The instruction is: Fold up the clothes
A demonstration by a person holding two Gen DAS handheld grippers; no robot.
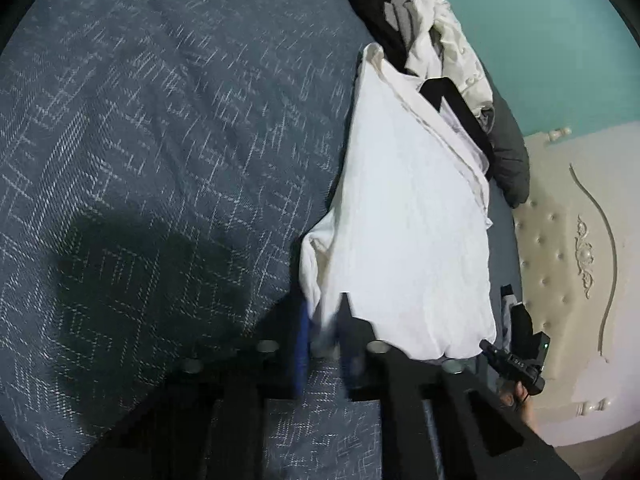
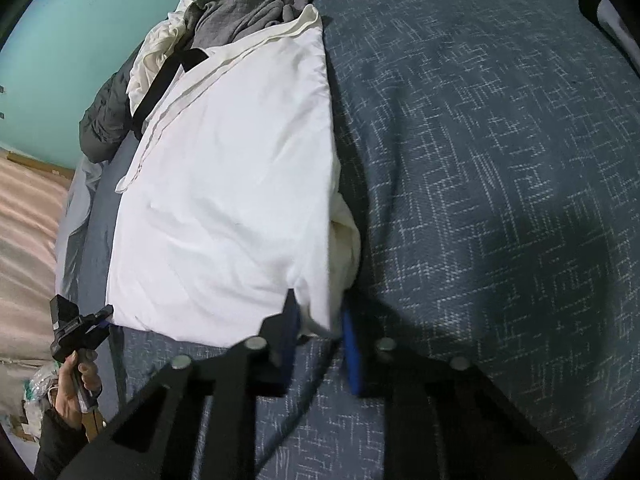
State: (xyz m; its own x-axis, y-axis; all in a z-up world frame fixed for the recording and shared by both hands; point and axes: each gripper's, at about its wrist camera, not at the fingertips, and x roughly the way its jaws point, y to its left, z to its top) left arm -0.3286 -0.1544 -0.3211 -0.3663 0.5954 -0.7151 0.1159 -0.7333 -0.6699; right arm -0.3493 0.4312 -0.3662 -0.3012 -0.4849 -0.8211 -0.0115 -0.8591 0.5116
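Surface: bed with dark blue cross-hatch cover (image 1: 160,140); it bears all the clothing seen.
White garment (image 1: 408,232): lies on the cover, partly folded, a seamed edge along its far side; its near corners are lifted slightly by the two grippers.
Left gripper (image 1: 326,320): blue-padded fingers closed on the near left corner of the white garment; cloth bunches between them.
Right gripper (image 2: 320,320): fingers clamped on the near right corner of the same garment, with a roll of cream fabric just above them.
Clothes pile (image 2: 248,12): grey, cream and black pieces heaped at the far edge of the bed, touching the white garment's far end.
Black strap (image 2: 164,80): lies across the garment's far corner.
Headboard (image 1: 568,248): cream, tufted, beside the bed.
Wall (image 2: 80,40): teal.
Hand (image 2: 76,384): grips the left tool's handle.
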